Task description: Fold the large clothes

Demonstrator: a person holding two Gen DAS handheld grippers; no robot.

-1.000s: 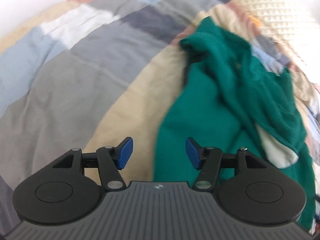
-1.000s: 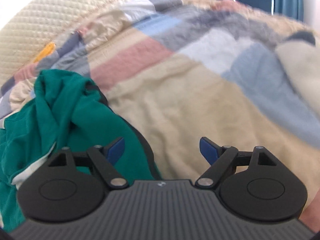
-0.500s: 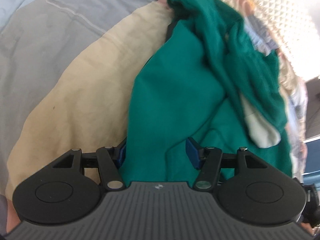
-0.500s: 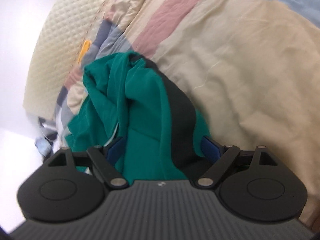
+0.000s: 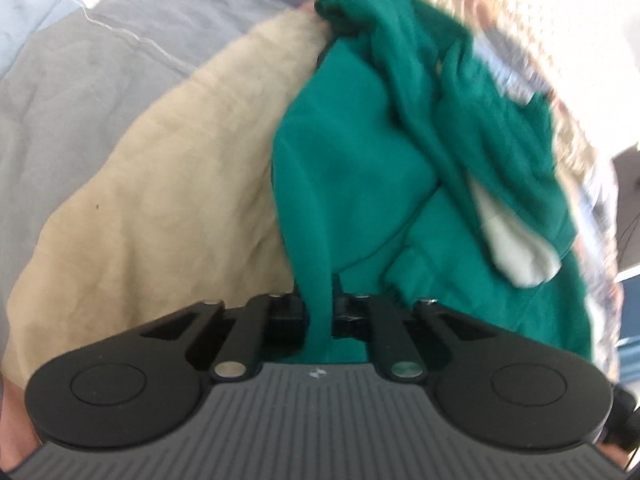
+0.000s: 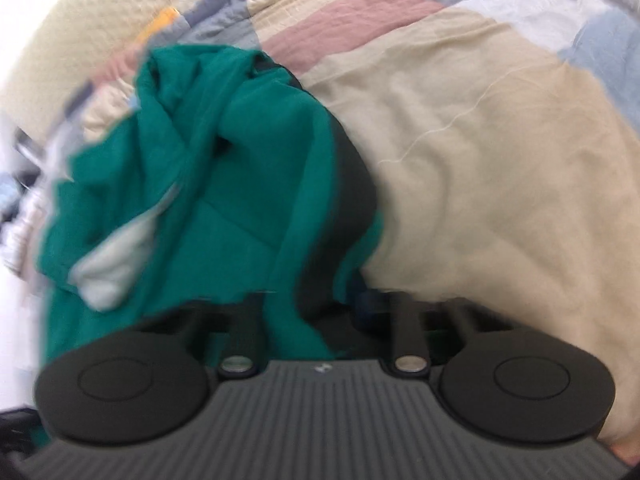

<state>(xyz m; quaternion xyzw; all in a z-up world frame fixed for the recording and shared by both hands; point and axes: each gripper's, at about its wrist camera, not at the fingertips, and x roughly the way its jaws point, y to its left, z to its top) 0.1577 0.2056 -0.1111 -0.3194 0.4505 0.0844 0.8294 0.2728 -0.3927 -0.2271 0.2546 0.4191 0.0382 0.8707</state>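
1. Starting at the left of the left wrist view, we see the patchwork quilt [image 5: 160, 184] of the bed, with grey and pale blue panels at the upper left and a wrinkled beige panel below them.
2. At the bottom centre of that view, our left hand-held gripper [image 5: 320, 316] is clenched on a fold of the green garment [image 5: 352, 152], the fabric pinched between the two narrowly spaced pads.
3. From that pinch the garment runs up and to the right in crumpled folds, reaching the top centre of the frame, and a pale lining patch [image 5: 516, 248] shows at its right side.
4. At the upper right, a cream textured headboard [image 5: 560, 16] lies beyond the garment, blurred.
5. In the right wrist view, the headboard [image 6: 80, 28] fills the upper left and the green garment [image 6: 224, 168] covers the left and centre, with the same pale patch [image 6: 116, 256] at lower left.
6. A dark inner layer [image 6: 356, 184] edges the garment on its right.
7. At the bottom centre, our right hand-held gripper [image 6: 316, 316] has green and dark fabric between its fingers; with the blur we cannot tell whether it is clamped.
8. To the right, the quilt [image 6: 500, 160] spreads in beige, with pink, white and blue panels along the top.
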